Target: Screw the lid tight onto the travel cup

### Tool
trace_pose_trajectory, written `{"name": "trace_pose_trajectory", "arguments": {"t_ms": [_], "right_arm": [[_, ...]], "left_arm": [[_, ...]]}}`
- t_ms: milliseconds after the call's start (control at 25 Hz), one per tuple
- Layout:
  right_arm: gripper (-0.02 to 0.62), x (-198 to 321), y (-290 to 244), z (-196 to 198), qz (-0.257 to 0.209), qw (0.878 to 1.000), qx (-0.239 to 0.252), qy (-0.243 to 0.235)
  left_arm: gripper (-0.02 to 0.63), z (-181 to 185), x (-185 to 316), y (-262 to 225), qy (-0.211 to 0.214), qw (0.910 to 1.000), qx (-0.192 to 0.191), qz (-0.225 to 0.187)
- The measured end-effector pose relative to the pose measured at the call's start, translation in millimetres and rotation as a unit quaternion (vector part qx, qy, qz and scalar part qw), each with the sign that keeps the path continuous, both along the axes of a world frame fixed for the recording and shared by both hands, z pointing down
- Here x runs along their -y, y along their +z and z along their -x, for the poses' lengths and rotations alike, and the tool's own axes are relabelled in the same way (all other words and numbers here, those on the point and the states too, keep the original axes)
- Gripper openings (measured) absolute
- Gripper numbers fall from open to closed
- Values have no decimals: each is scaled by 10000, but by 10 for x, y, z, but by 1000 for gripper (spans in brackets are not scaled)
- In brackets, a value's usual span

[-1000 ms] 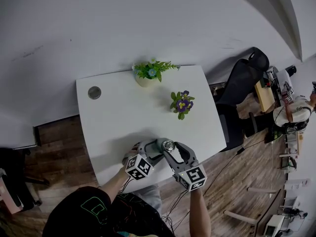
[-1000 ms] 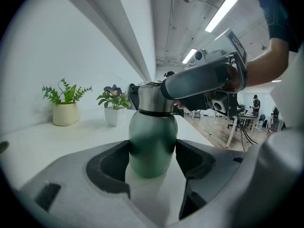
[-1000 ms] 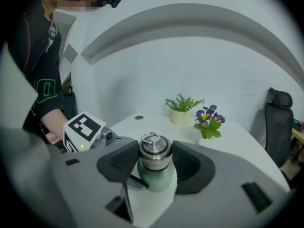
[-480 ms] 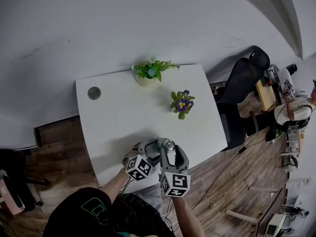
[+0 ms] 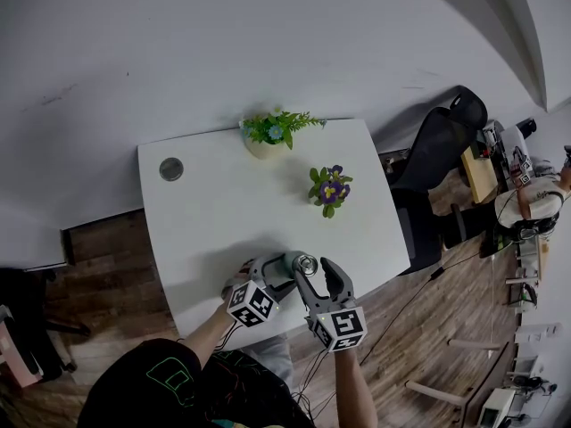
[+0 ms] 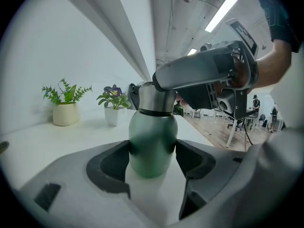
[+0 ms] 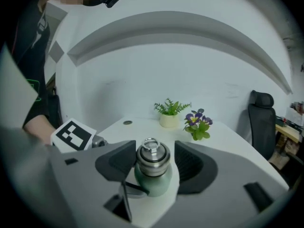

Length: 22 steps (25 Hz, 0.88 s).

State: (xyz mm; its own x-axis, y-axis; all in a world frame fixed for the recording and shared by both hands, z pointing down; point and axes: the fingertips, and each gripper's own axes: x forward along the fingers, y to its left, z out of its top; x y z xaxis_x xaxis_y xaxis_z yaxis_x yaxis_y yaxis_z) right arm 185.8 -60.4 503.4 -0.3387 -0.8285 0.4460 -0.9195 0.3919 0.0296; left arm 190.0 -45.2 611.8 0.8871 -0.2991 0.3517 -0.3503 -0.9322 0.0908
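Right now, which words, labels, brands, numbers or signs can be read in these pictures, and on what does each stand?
No text can be read.
Travel cup and lid: no print visible.
Marker cube: black-and-white squares only, no letters.
Shirt: green design, too blurred to read.

At the table's (image 5: pixel 223 212) near edge, the travel cup (image 6: pixel 152 141) with the lid (image 7: pixel 152 155) on top — between the left gripper's (image 6: pixel 153 150) jaws. Farther back, the flowering pot (image 5: pixel 328 188); behind and left of it, at the far edge, the leafy pot (image 5: pixel 266 141). In the far left corner, a round disc (image 5: pixel 170 168); off the right side, an office chair (image 5: pixel 437 159).
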Motion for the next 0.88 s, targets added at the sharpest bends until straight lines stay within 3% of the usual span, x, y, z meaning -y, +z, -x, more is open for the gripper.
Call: {"name": "trace_pose_trajectory", "arguments": {"t_ms": [240,480,680,880], "right_arm": [[259,-49,93,74,315,9943,-220,-998],[236,-38,177,49,508,9898,-315,-1295],[235,-26,168,50,351,9969,-199,-680],[233,-47,195,-21,82,9952,27,976]], "left_arm": [[316,5,-1,2,7,10000,-2,-9],[316,1,2,7,4,10000,-5,1],[316,5,4,10,-3,10000,7,-10],[316,9,7,9,-12,10000,9,-13]]}}
